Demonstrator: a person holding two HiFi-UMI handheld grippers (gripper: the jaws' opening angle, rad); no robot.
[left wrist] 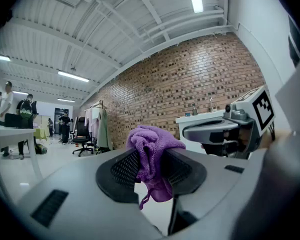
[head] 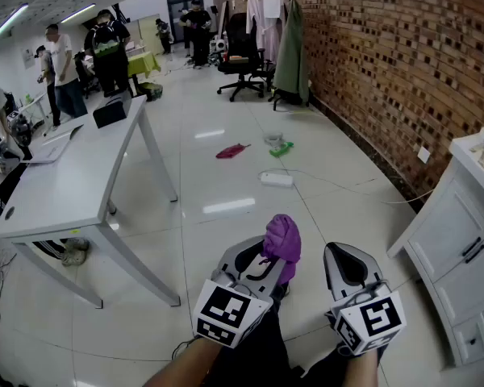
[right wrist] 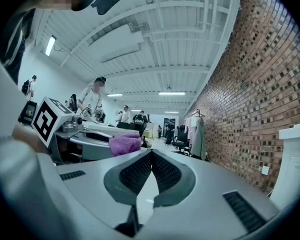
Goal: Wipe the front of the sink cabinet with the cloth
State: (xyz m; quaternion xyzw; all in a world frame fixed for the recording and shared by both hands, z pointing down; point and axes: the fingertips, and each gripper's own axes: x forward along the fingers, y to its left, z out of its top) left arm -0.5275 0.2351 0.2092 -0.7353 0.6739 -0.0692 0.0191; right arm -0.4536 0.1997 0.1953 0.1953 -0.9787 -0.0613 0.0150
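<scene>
Left hand-held gripper (head: 268, 263) clamps cloth (head: 282, 239); right hand-held gripper (head: 347, 258) closed (cabinet (head: 456, 244) well apart).

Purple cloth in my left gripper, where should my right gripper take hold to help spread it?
Take the bunched lobe of the purple cloth that bulges above the left gripper, coming from the right and above. It stands free there; the rest is pinched or hangs underneath. The right gripper is shut, so open it first.

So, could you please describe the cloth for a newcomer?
Low in the head view, two grey grippers sit side by side. The cloth is the bunched purple towel pinched in the jaws of the left gripper; the right gripper is shut, empty.
</scene>
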